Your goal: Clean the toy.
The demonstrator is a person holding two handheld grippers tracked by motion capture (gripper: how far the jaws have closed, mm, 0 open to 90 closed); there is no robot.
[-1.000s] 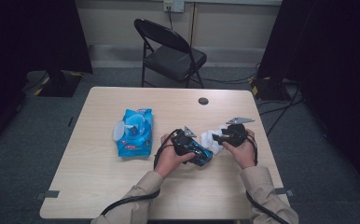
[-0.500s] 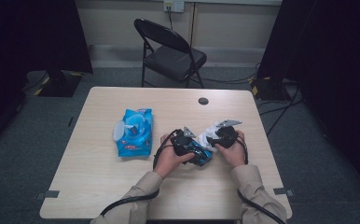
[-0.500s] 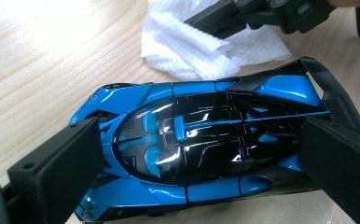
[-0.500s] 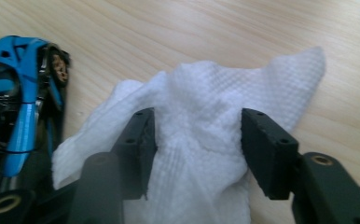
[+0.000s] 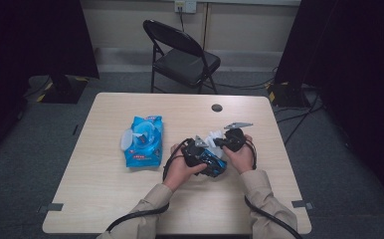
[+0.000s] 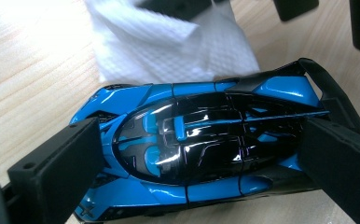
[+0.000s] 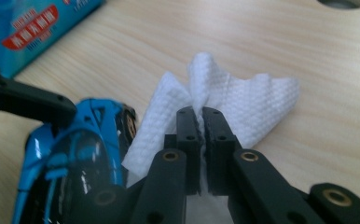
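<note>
A glossy blue and black toy car (image 6: 201, 149) sits between the jaws of my left gripper (image 6: 201, 158), which is shut on its two sides; the car (image 5: 214, 162) rests low over the table. A white wet wipe (image 7: 243, 105) is pinched in my right gripper (image 7: 200, 116), just beyond the car (image 7: 71, 158). In the left gripper view the wipe (image 6: 169, 42) lies crumpled against the car's far side. From above, the right gripper (image 5: 221, 143) and left gripper (image 5: 211, 160) meet near the table's middle right.
A blue pack of wet wipes (image 5: 143, 141) with its lid flipped open lies left of the hands. A round cable hole (image 5: 217, 107) is in the wooden table (image 5: 105, 199) farther back. A black folding chair (image 5: 180, 55) stands behind the table.
The right gripper with the wipe has moved left and closer to the car held by the left gripper. The left gripper has stayed in place.
</note>
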